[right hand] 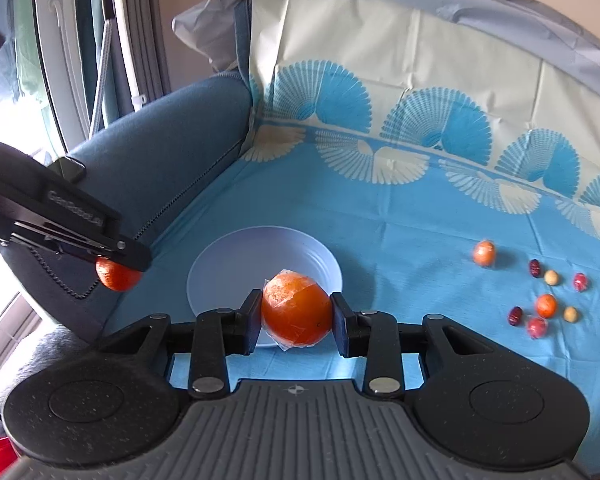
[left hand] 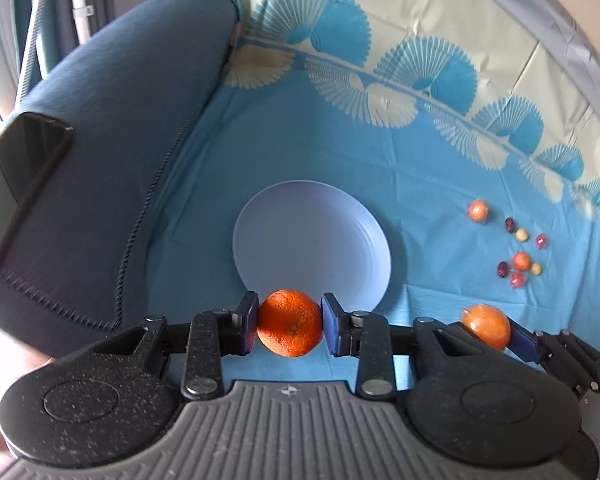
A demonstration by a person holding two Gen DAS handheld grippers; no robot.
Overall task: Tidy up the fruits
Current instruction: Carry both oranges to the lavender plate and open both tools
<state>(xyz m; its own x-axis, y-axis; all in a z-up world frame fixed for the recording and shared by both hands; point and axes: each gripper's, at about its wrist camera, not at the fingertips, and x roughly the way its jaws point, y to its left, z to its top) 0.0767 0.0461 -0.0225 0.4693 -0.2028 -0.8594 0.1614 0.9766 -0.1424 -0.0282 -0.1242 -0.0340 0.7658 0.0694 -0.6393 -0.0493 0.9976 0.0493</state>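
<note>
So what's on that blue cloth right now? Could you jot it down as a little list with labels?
left gripper: shut on a bare orange
right gripper: shut on a plastic-wrapped orange
plate: pale, nothing lying in it, just beyond both grippers
loose fruit: small orange, dark red and yellowish pieces, scattered right of the plate
cloth: blue with a fan pattern

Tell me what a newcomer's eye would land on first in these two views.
Two bright orange fruits stand out, each clamped in a claw just in front of the empty pale plate: a bare orange in the left claw, a plastic-wrapped orange fruit in the right claw. Off to the right, small fruits lie scattered on the blue cloth.
</note>
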